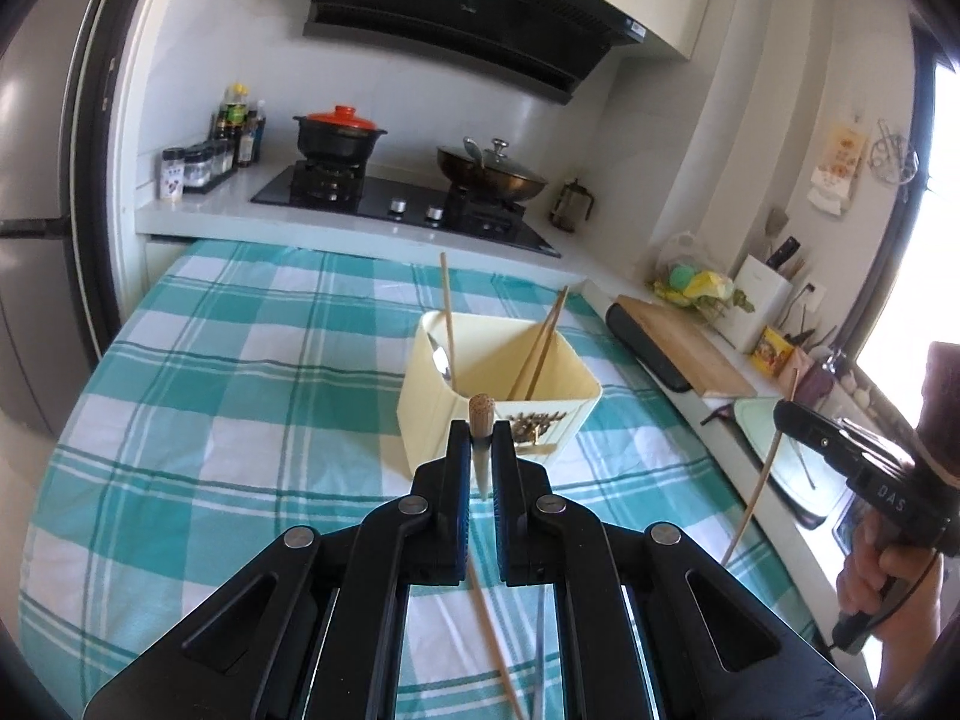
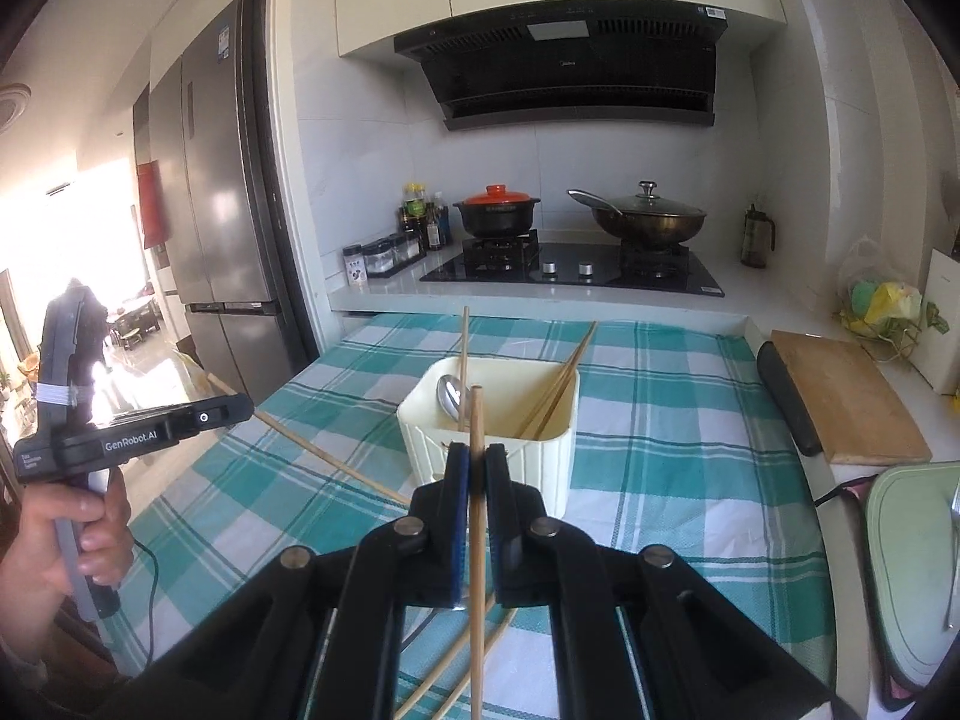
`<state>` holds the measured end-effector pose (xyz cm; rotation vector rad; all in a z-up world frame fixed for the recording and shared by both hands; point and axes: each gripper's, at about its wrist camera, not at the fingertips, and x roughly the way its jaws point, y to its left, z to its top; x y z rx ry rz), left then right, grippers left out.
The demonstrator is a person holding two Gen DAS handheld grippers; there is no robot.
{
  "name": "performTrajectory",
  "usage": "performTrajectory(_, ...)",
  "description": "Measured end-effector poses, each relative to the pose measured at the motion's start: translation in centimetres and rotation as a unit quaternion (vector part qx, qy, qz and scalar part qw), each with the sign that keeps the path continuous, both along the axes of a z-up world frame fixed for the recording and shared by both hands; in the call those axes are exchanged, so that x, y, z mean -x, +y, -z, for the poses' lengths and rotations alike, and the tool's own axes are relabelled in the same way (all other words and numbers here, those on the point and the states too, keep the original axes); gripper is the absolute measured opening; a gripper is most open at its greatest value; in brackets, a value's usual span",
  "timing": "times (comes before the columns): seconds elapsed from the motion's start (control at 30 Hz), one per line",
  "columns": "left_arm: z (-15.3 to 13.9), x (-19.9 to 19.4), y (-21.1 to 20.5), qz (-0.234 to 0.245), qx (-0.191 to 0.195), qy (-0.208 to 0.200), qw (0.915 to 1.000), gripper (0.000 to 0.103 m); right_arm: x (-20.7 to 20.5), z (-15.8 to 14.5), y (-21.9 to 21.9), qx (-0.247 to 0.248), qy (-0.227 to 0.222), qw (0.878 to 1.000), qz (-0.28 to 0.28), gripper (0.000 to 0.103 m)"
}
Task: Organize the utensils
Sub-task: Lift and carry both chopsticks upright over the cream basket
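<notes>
On the worktop with the green-and-white checked cloth (image 1: 240, 372), the pale yellow plastic holder box (image 2: 489, 420) already holds three chopsticks and a spoon, while both grippers' fingers each pinch one more wooden chopstick, left (image 1: 481, 441) and right (image 2: 477, 456), above loose ones.

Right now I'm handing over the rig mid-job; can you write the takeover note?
Left claw: shut on one wooden chopstick, raised before the holder.
Right claw: shut on another wooden chopstick, also lifted.
Cream plastic utensil holder stands on the teal checked tablecloth.
Done: three chopsticks and a metal spoon already inside.
Left: drop both held chopsticks in, then collect the loose chopsticks lying on the cloth below the claws.
</notes>
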<state>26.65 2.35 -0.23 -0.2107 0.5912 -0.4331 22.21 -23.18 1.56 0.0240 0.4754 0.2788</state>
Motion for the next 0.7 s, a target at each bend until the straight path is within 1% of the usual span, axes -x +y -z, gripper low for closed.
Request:
performTrajectory(0.2, -2.2, 0.4, -0.1, 0.012, -0.009, -0.018, 0.9997, 0.004, -1.1, -0.5, -1.0, -0.007, -0.008, 1.0, 0.008, 0.006)
performTrajectory(0.3, -4.0, -0.2, 0.0, 0.019, -0.007, -0.023, 0.9995, 0.004, -2.2, -1.7, -1.1, -0.018, -0.026, 0.999, 0.005, 0.006)
performTrajectory(0.4, -6.3, -1.0, 0.2, 0.018, -0.011, -0.039, 0.999, 0.004, -3.8, -3.7, -0.7, -0.023, -0.056, 0.998, 0.005, 0.006)
performTrajectory(0.53, -9.1, -2.8, 0.0, 0.013, -0.02, -0.06, 0.9979, 0.004, -6.2, -7.5, 0.1, -0.033, -0.099, 0.995, 0.005, 0.006)
performTrajectory(0.6, -9.9, -4.2, -0.3, 0.013, -0.025, -0.06, 0.9978, 0.004, -7.7, -9.2, 0.8, -0.029, -0.127, 0.992, 0.004, 0.006)
performTrajectory(0.7, -10.3, -6.9, -1.2, 0.016, -0.045, -0.049, 0.9977, 0.004, -10.1, -10.7, 1.8, -0.024, -0.157, 0.987, -0.003, 0.006)
